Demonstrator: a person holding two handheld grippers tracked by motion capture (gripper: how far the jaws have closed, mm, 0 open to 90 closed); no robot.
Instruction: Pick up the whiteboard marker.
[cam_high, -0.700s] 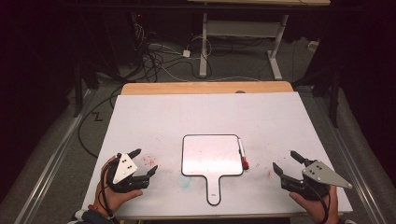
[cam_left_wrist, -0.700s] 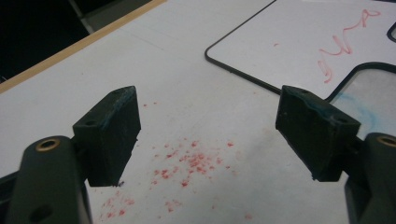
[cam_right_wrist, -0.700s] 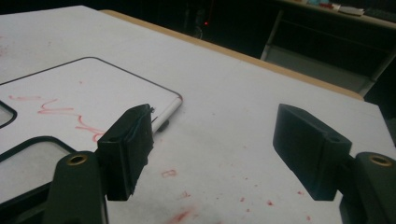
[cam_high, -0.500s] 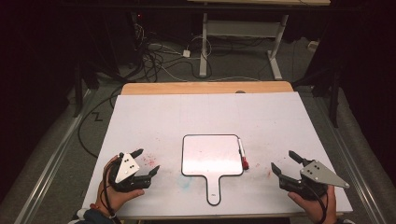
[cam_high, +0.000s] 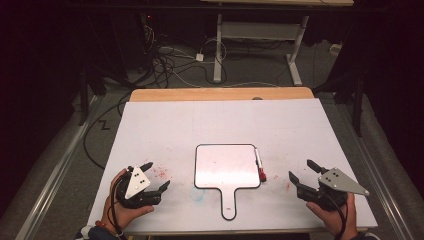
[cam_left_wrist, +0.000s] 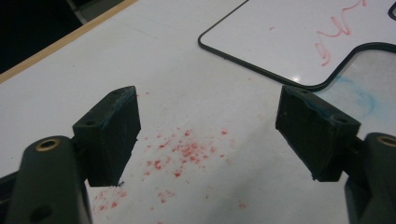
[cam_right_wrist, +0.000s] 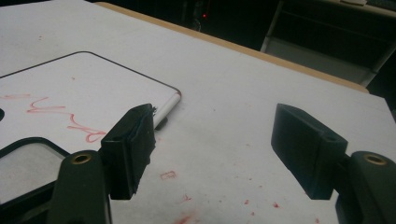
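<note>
Left gripper (cam_high: 155, 176): jaws stand wide apart with nothing between them; held low over the near left part of the table, well left of the board.
Right gripper (cam_high: 303, 171): jaws spread, nothing between them; held near the table's near right corner, pointing inward toward the board.
Under the left jaws: a scatter of red marker specks (cam_left_wrist: 180, 149) on the bare white surface.
Handheld whiteboard (cam_high: 226, 166): lies flat at the table's near middle, between the two grippers and apart from both; its handle (cam_high: 228, 202) points at the near edge.
Marker (cam_high: 259, 163): lies along the board's right edge, just beside it, red end nearer the person.
Open room: wide bare white tabletop (cam_high: 220, 122) beyond the board up to the wooden far edge (cam_high: 220, 94); a bare strip on each side between gripper and board.
Left gripper view adds: red scribble (cam_left_wrist: 338, 29) on the board and a faint blue smear (cam_left_wrist: 362, 95) beside the handle.
Right gripper view adds: the scribble (cam_right_wrist: 60, 116) from the other side, and the marker's (cam_right_wrist: 166, 106) white barrel against the board's rim.
</note>
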